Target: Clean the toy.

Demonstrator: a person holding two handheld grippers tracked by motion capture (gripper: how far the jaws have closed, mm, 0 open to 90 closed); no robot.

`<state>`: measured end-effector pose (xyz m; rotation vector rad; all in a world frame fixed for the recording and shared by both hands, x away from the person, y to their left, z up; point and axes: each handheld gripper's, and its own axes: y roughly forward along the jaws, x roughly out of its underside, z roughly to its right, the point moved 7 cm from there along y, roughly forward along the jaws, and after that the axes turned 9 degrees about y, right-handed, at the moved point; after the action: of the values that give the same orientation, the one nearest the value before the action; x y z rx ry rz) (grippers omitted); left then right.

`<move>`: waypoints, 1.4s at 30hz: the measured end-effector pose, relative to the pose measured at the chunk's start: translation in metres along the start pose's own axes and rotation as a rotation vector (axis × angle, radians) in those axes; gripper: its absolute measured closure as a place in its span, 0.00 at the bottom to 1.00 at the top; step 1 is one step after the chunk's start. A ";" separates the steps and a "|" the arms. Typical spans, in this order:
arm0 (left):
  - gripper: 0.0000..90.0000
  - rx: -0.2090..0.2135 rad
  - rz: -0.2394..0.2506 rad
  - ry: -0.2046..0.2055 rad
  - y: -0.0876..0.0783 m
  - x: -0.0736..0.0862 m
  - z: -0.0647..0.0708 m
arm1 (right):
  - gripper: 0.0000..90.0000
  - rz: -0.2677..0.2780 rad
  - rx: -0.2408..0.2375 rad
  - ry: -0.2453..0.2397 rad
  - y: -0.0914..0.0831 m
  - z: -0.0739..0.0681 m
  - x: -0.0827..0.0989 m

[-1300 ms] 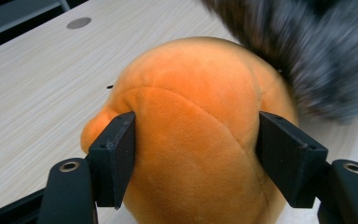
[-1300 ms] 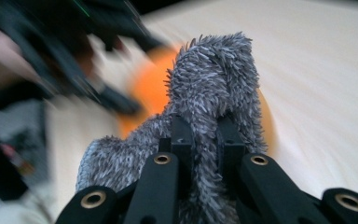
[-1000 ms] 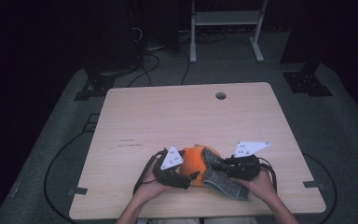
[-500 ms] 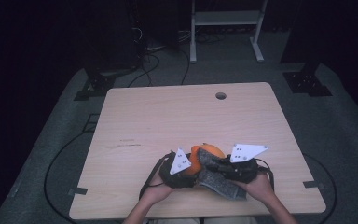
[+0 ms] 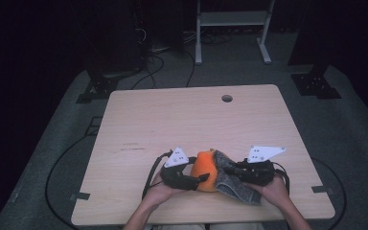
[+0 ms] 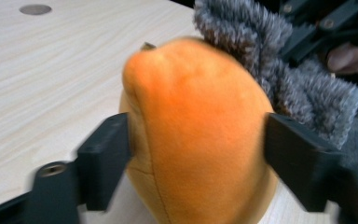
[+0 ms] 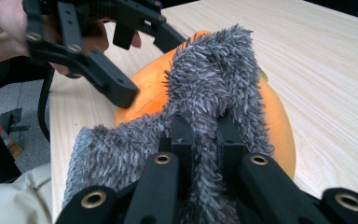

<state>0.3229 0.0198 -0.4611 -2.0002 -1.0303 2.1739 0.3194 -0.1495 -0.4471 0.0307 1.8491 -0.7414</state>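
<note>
**Orange plush clamped left, grey cloth pinched right**

High view, lower centre of frame. Left gripper (image 5: 202, 178) sits left of the orange plush (image 5: 205, 171), jaws closing within the last half second and now pressing on its two flanks. The plush stands on the table (image 5: 172, 120), long axis roughly upright, narrow end up. Directly right of it, touching and draped over its top, the fuzzy grey cloth (image 5: 232, 179). Right gripper (image 5: 226, 168), further right, jaws shut on a fold of that cloth. Both hands equally close.

Left gripper view: pads (image 6: 107, 158) dent the plush sides. Right gripper view: cloth bunched between jaws, covering the plush's top, a detail the high view blurs.
</note>
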 end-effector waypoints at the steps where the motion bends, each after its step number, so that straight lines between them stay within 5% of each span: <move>1: 0.35 -0.012 -0.002 0.026 0.000 0.000 0.002 | 0.90 0.000 0.004 0.001 -0.001 -0.001 -0.001; 6: 0.41 -0.036 -0.010 0.204 0.002 -0.004 0.017 | 0.90 0.035 -0.074 -0.067 0.002 -0.029 -0.019; 8: 0.42 -0.052 -0.036 0.260 0.002 -0.003 0.018 | 0.90 0.007 -0.061 -0.100 0.009 -0.034 -0.020; 12: 0.44 -0.045 -0.042 0.257 -0.001 0.003 0.013 | 0.90 0.018 -0.015 -0.051 0.003 -0.016 -0.018; 15: 0.39 -0.027 -0.034 0.217 -0.001 0.003 0.010 | 0.90 0.018 0.020 0.002 -0.003 0.000 -0.010; 18: 0.16 0.036 0.025 0.065 -0.001 -0.005 0.009 | 0.90 0.015 -0.010 -0.008 -0.001 -0.006 -0.009; 20: 0.15 0.019 0.005 0.071 0.000 -0.004 0.008 | 0.90 0.010 -0.082 -0.037 0.006 -0.021 -0.011; 22: 0.23 0.006 0.007 0.080 -0.002 0.000 0.004 | 0.90 -0.004 -0.048 -0.077 0.011 -0.025 -0.012; 26: 0.33 -0.019 -0.023 0.111 -0.006 0.006 0.001 | 0.90 -0.011 0.007 -0.019 0.006 -0.007 -0.007; 29: 0.25 0.002 -0.009 0.081 -0.005 0.004 0.000 | 0.90 -0.010 0.007 0.023 0.005 0.000 -0.002; 31: 0.14 0.005 -0.024 0.025 0.000 0.002 -0.001 | 0.90 0.000 0.003 -0.007 0.005 -0.005 -0.003; 33: 0.24 -0.009 -0.026 0.036 0.001 0.002 -0.001 | 0.90 0.009 0.003 -0.021 0.006 -0.009 -0.007; 35: 0.35 -0.084 0.055 0.116 0.000 -0.006 0.003 | 0.90 0.019 0.032 -0.032 0.005 -0.008 -0.011; 36: 0.37 -0.084 0.055 0.116 0.000 -0.006 0.003 | 0.90 0.019 0.032 -0.032 0.005 -0.008 -0.011; 38: 0.37 -0.136 0.104 0.198 0.001 -0.011 0.004 | 0.90 0.054 0.039 -0.032 -0.001 -0.007 -0.014; 39: 0.36 -0.120 0.101 0.227 0.006 -0.009 0.006 | 0.90 0.060 0.039 -0.030 -0.002 -0.007 -0.015; 42: 0.28 -0.108 0.094 0.200 0.006 -0.007 0.004 | 0.90 0.035 0.041 -0.032 0.002 -0.007 -0.012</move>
<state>0.3232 0.0108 -0.4575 -2.3016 -1.0677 1.9457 0.3192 -0.1402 -0.4362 0.0775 1.7986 -0.7514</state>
